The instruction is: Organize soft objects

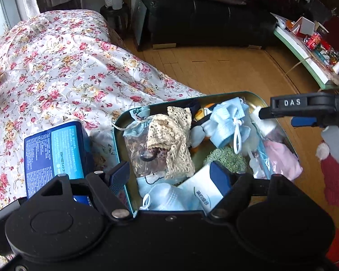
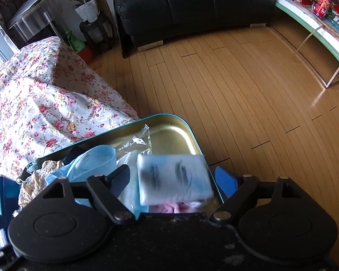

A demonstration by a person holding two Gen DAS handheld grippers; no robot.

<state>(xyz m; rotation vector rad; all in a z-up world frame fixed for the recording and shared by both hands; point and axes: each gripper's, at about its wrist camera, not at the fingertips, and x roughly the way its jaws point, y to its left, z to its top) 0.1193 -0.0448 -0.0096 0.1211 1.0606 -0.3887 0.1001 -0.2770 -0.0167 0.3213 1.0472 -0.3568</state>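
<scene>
1. The tin point(image 1: 255, 98) sits at the edge of the floral bed point(image 1: 56, 67), crammed with soft things; I judge anything added may slide off the heap.
2. My right gripper point(image 2: 173, 178) stands wide, the white packet point(image 2: 174, 180) blurred between its fingers (apparently loose).
3. My left gripper point(image 1: 169, 174) is half open over the white sock point(image 1: 201, 189), gripping nothing.

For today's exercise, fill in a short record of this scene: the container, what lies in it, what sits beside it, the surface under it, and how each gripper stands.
container: teal metal tin, lid off
contents: crocheted doily, blue face masks, pink cloth, white tissue pack
beside it: blue box
surface: floral bedspread
left gripper: open over the tin
right gripper: open, blurred tissue pack between the fingers
</scene>
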